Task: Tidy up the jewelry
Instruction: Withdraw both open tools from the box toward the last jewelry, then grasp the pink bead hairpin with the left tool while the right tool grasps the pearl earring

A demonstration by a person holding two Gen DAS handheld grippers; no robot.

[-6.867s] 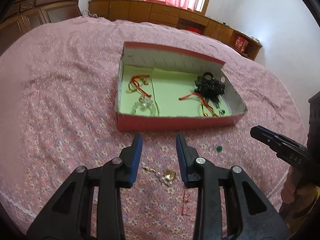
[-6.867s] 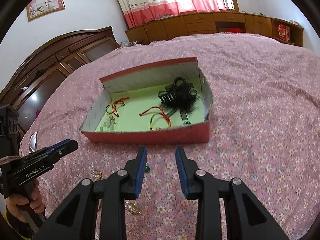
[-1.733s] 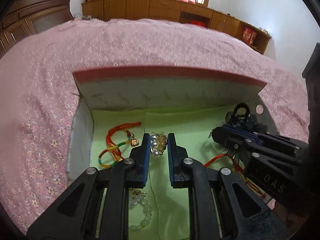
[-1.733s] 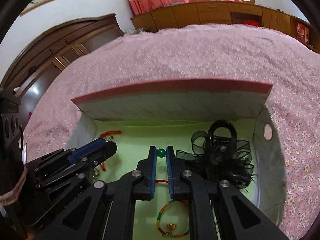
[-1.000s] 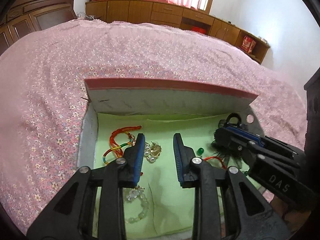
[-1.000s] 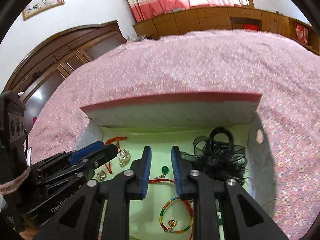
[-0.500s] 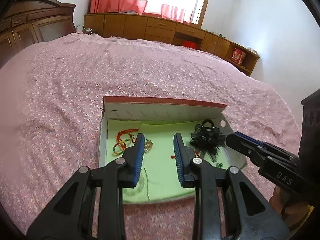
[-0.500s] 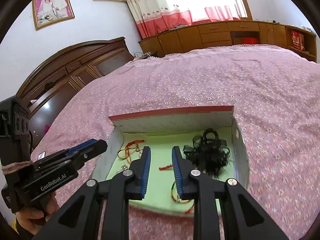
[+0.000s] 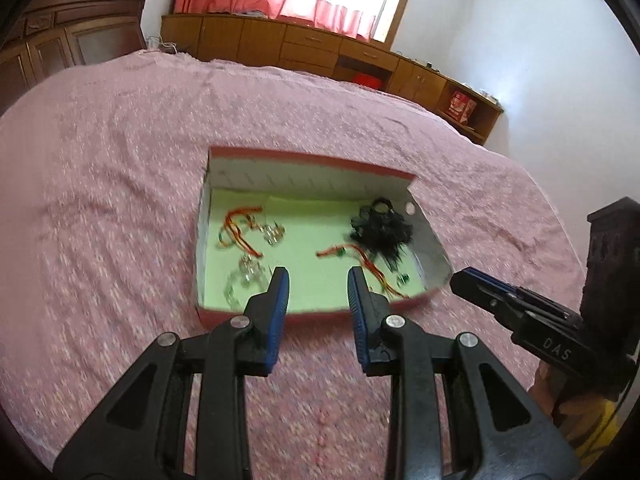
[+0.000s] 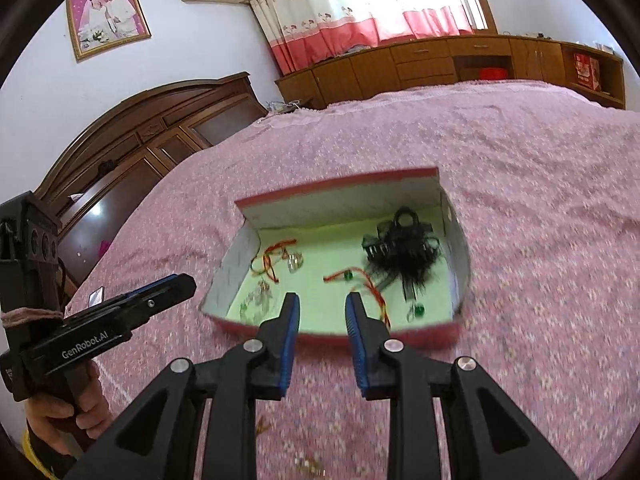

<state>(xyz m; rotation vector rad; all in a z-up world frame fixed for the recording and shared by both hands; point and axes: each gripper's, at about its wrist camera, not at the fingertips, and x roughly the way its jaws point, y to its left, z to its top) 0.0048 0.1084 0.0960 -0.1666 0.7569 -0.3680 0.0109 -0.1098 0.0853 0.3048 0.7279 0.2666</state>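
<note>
My left tongs (image 9: 318,288) hang open and empty over the near edge of the box (image 9: 304,160), which sits on the pink bed (image 9: 100,200). My right tongs (image 10: 322,312) are open and empty too, just short of the same near wall. Inside on the green lining, red cords (image 9: 236,232) and a pearl piece (image 9: 274,234) lie at the left, clear beads (image 9: 246,276) nearer me. A black hair clip (image 9: 382,232) fills the far right, with a green bead (image 9: 341,253) on a red cord beside it. Something small and gold (image 10: 308,466) lies on the bed near me, too blurred to name.
</note>
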